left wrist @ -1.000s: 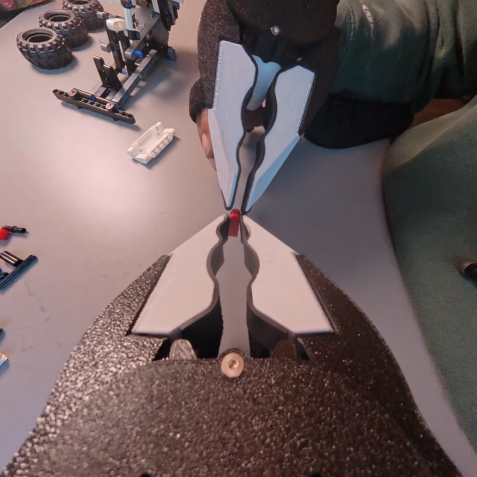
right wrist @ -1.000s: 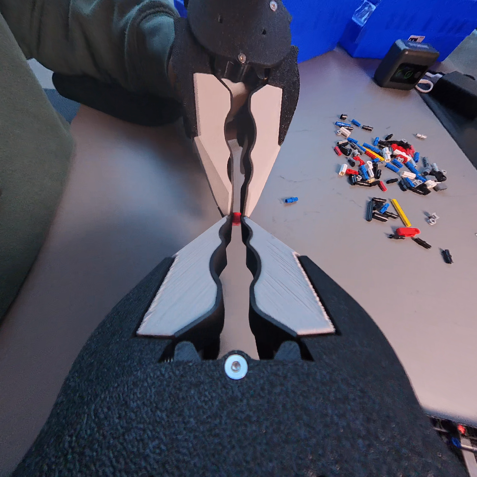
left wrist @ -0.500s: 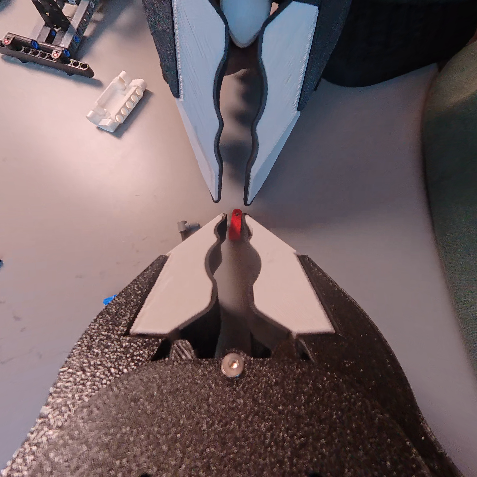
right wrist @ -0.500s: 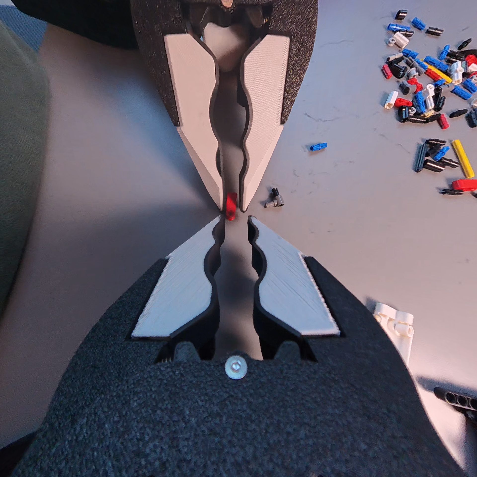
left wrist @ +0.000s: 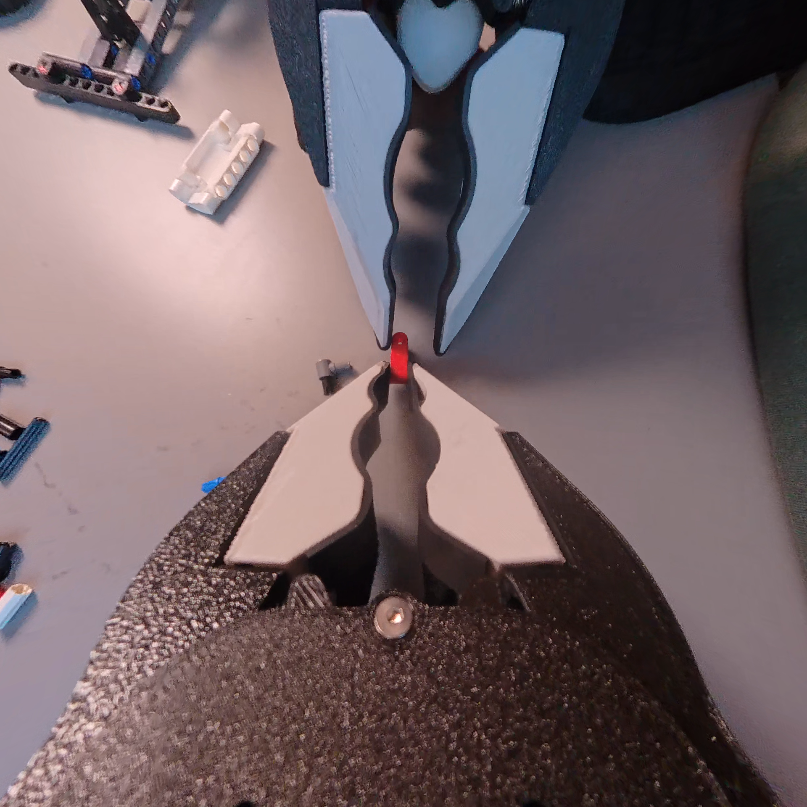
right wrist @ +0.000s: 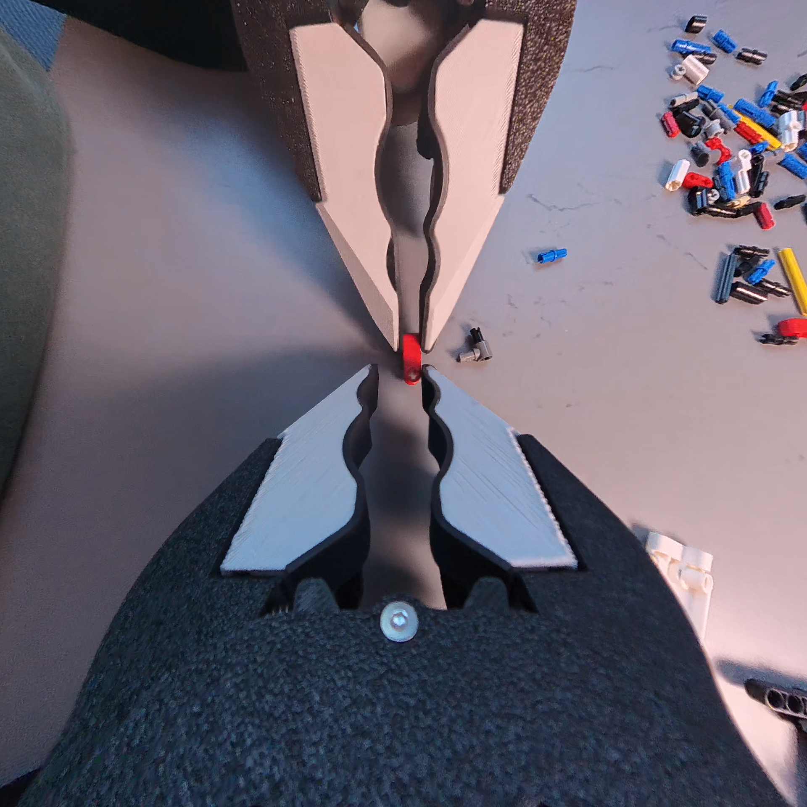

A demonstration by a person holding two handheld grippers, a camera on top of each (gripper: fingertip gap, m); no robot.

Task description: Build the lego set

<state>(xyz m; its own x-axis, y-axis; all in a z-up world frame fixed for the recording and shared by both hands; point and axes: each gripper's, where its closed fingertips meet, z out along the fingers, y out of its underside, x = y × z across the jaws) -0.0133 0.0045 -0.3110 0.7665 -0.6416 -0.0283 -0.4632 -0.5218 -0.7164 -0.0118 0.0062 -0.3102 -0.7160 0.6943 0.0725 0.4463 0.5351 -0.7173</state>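
Note:
My left gripper [left wrist: 399, 369] is shut on a small red lego piece [left wrist: 398, 362] and holds it just above the grey table [left wrist: 153, 305]. My right gripper [right wrist: 398, 370] is open and faces it tip to tip. The red piece [right wrist: 410, 356] sticks out of the left gripper [right wrist: 410, 347] into the gap between my right fingertips, close to the right-hand one. In the left wrist view the right gripper [left wrist: 412, 348] comes in from the top with its jaws apart on either side of the red piece's end. A small grey and black connector [left wrist: 326, 371] [right wrist: 476, 351] lies on the table beside the tips.
A partly built black model [left wrist: 100, 74] and a white panel piece [left wrist: 218, 163] lie at the far left. A pile of loose small pieces [right wrist: 742, 131], a blue pin [right wrist: 551, 254] and a yellow axle [right wrist: 792, 275] lie to the right. A green sleeve [left wrist: 781, 305] borders the table. The tips of both grippers are at nearly the same place.
My right gripper has opened and let go of the red piece, which stays in the left gripper. Both grippers have come lower over the table. The grey connector now lies beside the tips.

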